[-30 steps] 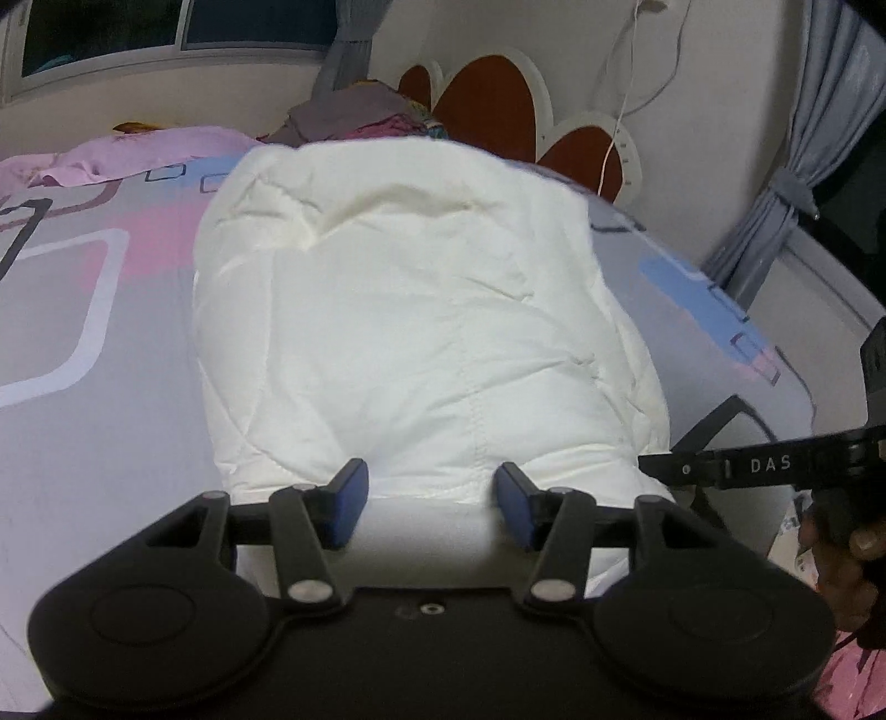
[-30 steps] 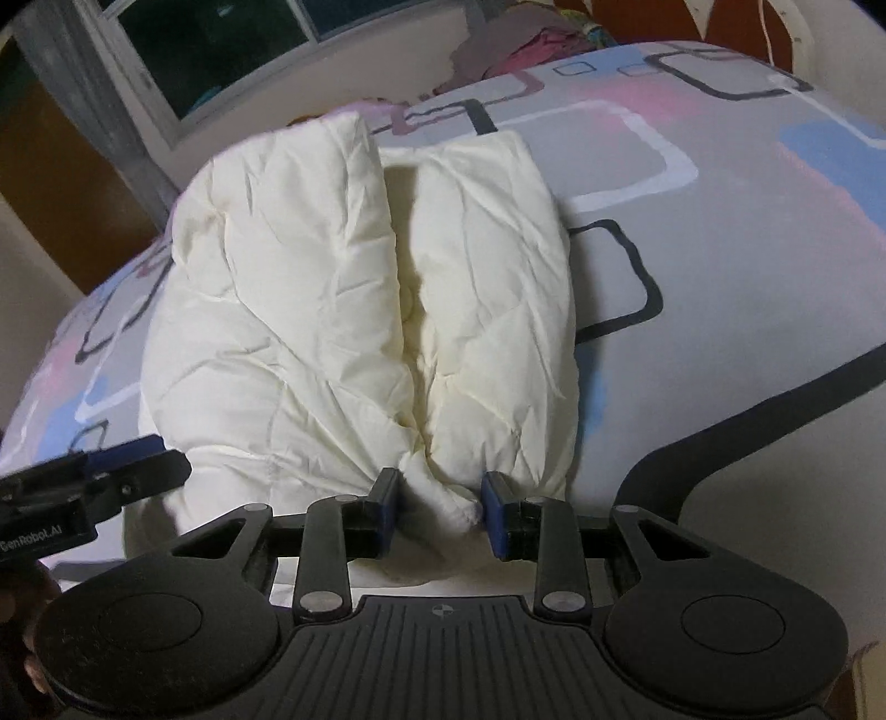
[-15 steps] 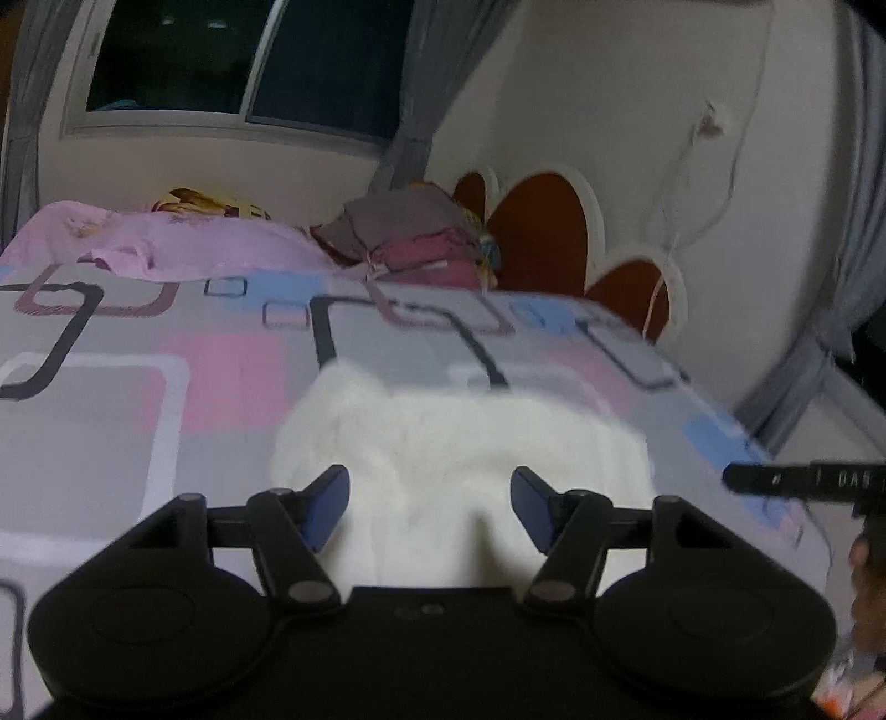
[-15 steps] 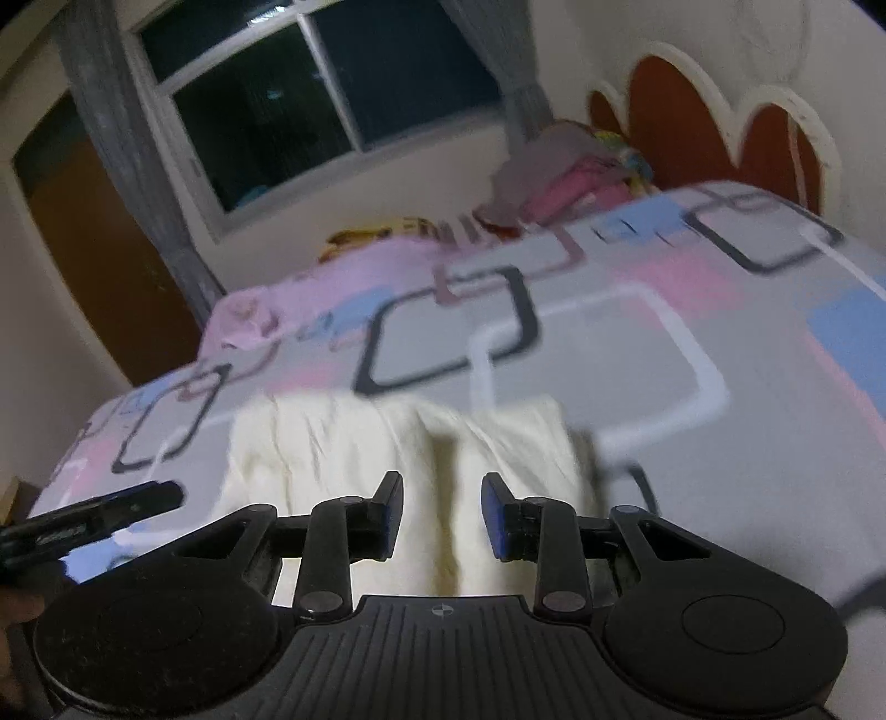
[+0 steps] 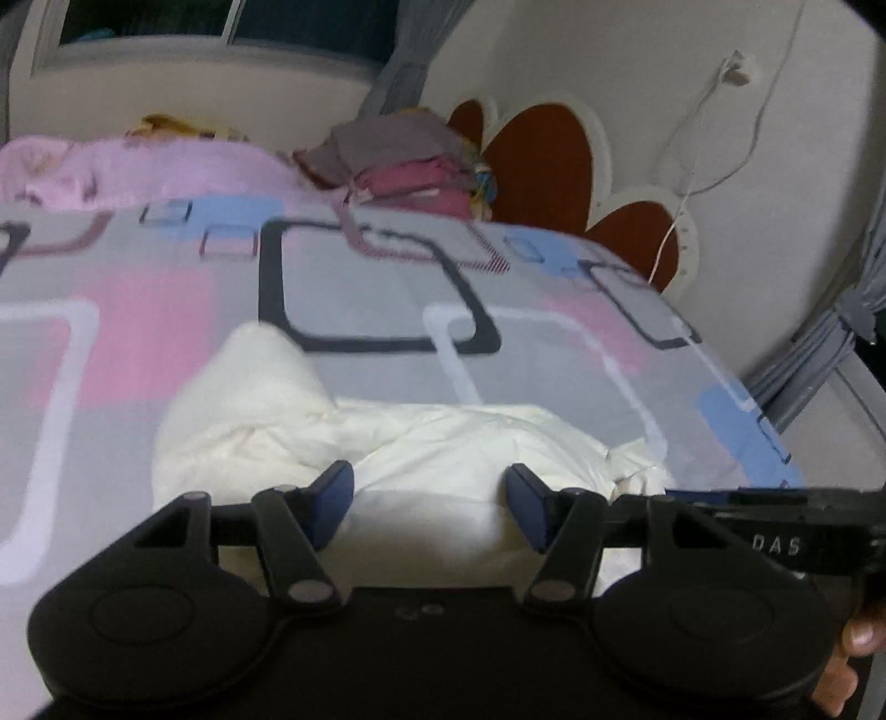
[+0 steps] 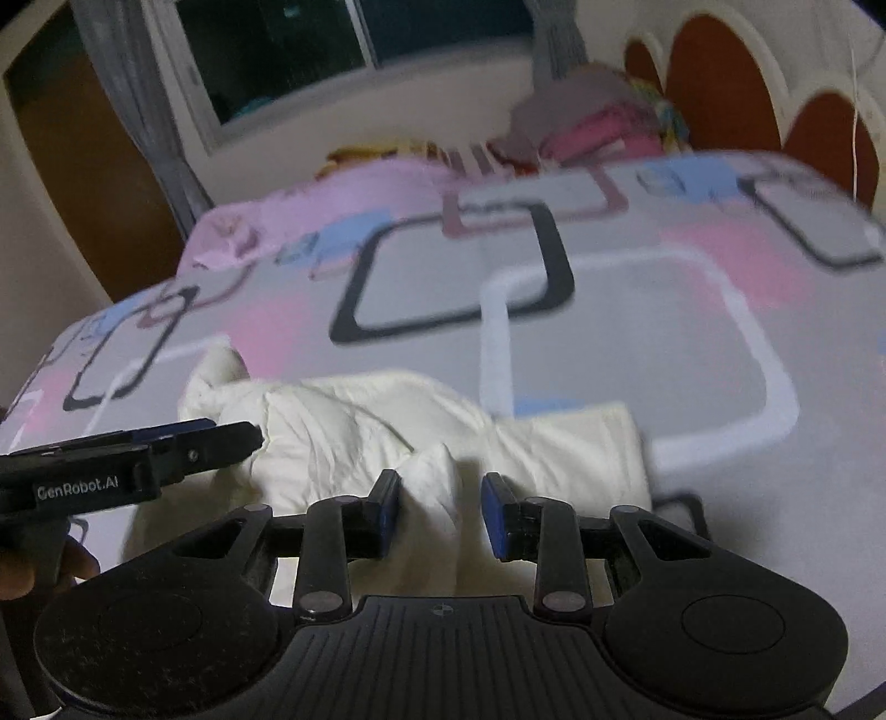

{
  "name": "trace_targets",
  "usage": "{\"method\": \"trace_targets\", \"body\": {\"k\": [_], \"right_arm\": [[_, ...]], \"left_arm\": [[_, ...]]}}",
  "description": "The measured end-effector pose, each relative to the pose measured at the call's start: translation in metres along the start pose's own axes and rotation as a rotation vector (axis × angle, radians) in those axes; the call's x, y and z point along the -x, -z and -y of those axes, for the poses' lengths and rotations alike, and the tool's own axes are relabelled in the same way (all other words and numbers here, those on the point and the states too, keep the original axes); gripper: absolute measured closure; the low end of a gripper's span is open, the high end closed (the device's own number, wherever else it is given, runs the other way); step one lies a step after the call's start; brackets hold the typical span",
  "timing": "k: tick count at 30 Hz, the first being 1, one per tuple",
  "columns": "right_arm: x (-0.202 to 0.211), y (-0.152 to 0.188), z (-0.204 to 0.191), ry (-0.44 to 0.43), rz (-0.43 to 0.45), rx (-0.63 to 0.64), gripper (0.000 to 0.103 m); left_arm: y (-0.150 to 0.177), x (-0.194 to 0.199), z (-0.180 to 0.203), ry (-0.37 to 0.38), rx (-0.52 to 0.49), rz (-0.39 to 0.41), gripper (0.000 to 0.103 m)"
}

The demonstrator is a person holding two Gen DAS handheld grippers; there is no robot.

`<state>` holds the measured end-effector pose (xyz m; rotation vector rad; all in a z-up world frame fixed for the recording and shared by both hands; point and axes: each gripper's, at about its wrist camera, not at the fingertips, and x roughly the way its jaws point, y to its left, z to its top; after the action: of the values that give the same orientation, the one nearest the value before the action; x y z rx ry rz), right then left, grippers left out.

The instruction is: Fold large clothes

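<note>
Cream garment (image 5: 421, 443); grey bedsheet (image 5: 365, 293), pink, blue, black squares.

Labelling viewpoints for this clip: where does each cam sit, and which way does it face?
Left wrist: on the left hand-held gripper, facing down across the bed over the cream garment; the right hand-held gripper's side and fingertips show at right.
Right wrist: on the right hand-held gripper, same heading; a garment fold sits between its jaws; left hand-held gripper at left.
Shared: garment, bed, clothes pile, headboard, window.
</note>
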<state>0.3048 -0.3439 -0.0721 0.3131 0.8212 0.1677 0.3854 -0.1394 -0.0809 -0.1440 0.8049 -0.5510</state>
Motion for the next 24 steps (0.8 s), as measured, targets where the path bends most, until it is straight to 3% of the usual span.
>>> {"method": "trace_targets", "body": {"k": [5, 9, 10, 11, 12, 13, 17, 20, 24], "right_arm": [[-0.005, 0.005, 0.012, -0.019, -0.02, -0.022, 0.072], [0.015, 0.002, 0.016, -0.055, 0.006, -0.034, 0.072], [0.023, 0.001, 0.018, -0.068, 0.036, -0.041, 0.063], [0.034, 0.001, 0.023, -0.076, 0.079, -0.051, 0.046], [0.047, 0.002, 0.03, -0.084, 0.137, -0.06, 0.017], [0.059, 0.004, 0.039, -0.107, 0.18, -0.067, 0.014], [0.08, 0.013, 0.08, -0.136, 0.165, -0.136, 0.014], [0.081, 0.032, 0.116, -0.164, 0.11, -0.242, 0.014], [0.061, 0.064, 0.143, -0.239, -0.009, -0.393, 0.015]], "left_arm": [[0.007, -0.007, 0.012, -0.059, -0.035, -0.005, 0.044], [0.003, 0.009, 0.016, -0.091, -0.045, 0.007, 0.039], [0.004, 0.018, 0.017, -0.097, -0.049, 0.029, 0.024], [0.005, 0.029, 0.018, -0.107, -0.055, 0.065, 0.007], [0.008, 0.042, 0.017, -0.123, -0.058, 0.105, 0.002], [0.011, 0.052, 0.015, -0.133, -0.056, 0.122, 0.001], [0.032, 0.091, -0.015, -0.131, 0.024, 0.133, 0.001], [0.058, 0.109, -0.048, -0.122, 0.157, 0.106, 0.002], [0.087, 0.109, -0.074, -0.054, 0.345, 0.09, 0.002]]}}
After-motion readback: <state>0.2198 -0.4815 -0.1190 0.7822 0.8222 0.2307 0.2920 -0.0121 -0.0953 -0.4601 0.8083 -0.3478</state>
